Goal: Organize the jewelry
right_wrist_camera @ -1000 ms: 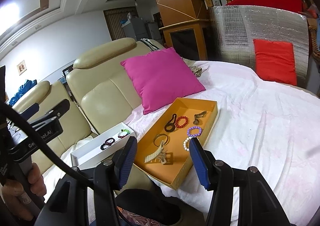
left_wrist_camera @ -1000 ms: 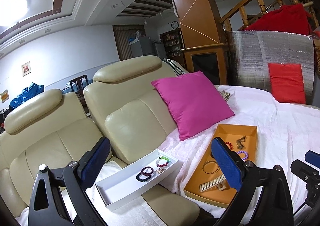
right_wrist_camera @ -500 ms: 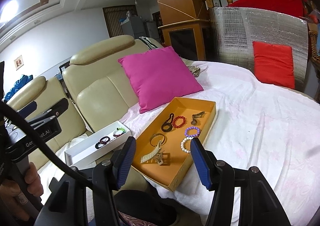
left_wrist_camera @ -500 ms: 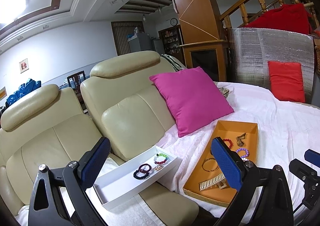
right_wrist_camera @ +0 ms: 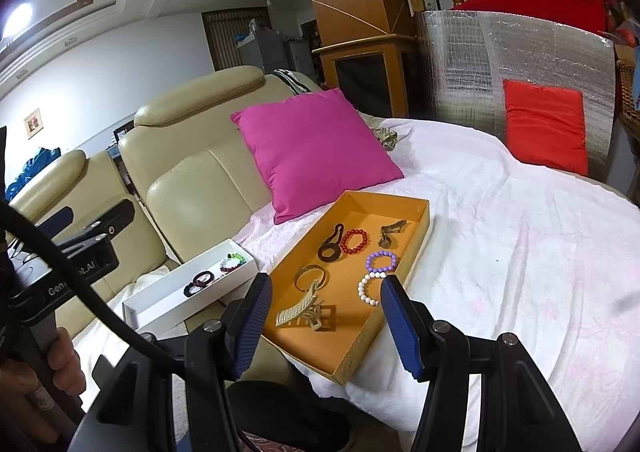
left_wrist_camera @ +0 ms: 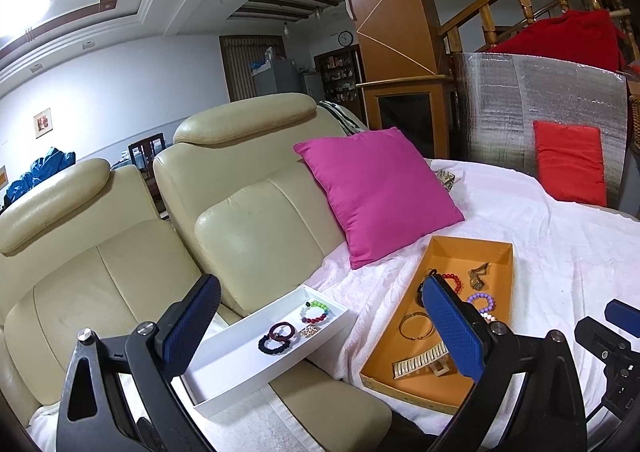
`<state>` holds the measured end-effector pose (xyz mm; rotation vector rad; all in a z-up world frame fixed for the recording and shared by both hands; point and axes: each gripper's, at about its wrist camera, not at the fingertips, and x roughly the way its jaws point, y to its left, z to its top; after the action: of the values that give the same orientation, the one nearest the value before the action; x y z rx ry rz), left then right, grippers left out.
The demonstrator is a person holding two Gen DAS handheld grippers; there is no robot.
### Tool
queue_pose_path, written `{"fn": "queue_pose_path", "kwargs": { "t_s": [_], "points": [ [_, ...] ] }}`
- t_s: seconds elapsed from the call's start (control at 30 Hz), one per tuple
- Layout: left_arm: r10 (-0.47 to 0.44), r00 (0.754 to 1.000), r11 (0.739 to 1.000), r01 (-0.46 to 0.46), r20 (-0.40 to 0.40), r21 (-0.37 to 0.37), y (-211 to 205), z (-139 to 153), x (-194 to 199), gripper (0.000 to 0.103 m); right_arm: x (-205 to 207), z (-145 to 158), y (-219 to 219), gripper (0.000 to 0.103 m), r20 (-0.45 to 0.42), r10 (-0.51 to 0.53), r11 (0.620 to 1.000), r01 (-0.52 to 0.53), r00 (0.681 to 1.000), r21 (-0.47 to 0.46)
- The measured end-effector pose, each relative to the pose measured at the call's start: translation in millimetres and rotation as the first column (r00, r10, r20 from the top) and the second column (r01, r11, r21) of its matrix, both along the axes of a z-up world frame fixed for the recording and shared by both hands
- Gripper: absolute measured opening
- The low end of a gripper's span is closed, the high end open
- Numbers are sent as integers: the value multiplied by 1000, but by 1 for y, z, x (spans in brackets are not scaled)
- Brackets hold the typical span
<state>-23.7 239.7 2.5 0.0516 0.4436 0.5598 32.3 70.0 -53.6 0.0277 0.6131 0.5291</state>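
Observation:
An orange tray (right_wrist_camera: 420, 211) lies on the white cover and holds a beige hair claw (right_wrist_camera: 304, 314), a gold bangle (right_wrist_camera: 310, 276), white, purple and red bead bracelets, a dark ring piece and a bronze clip. A white box (left_wrist_camera: 240, 380) on the sofa seat holds dark hair ties (left_wrist_camera: 278, 336), a multicoloured bead bracelet (left_wrist_camera: 316, 312) and a small gold piece. My left gripper (left_wrist_camera: 320, 332) is open and empty, hovering before the box. My right gripper (right_wrist_camera: 326, 316) is open and empty, just short of the tray's near end, framing the claw.
A pink cushion (right_wrist_camera: 316, 147) leans on the cream leather sofa (left_wrist_camera: 240, 211) behind the tray. A red cushion (right_wrist_camera: 546, 127) rests against a silver foil panel at the far right. A white cover (right_wrist_camera: 520, 252) drapes the seat.
Both grippers have dipped and drawn a little closer to the box and tray. Nothing was picked up or released; both stay open.

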Motion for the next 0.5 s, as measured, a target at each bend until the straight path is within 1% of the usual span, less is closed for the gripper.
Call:
{"fn": "queue_pose_path", "kwargs": {
  "t_s": [0.5],
  "points": [
    [19,1000,1000,-19,-13,-15,13,-9,2,101,2,-4,7,60,-7,7,1000,-7,1000,-6]
  ]
}}
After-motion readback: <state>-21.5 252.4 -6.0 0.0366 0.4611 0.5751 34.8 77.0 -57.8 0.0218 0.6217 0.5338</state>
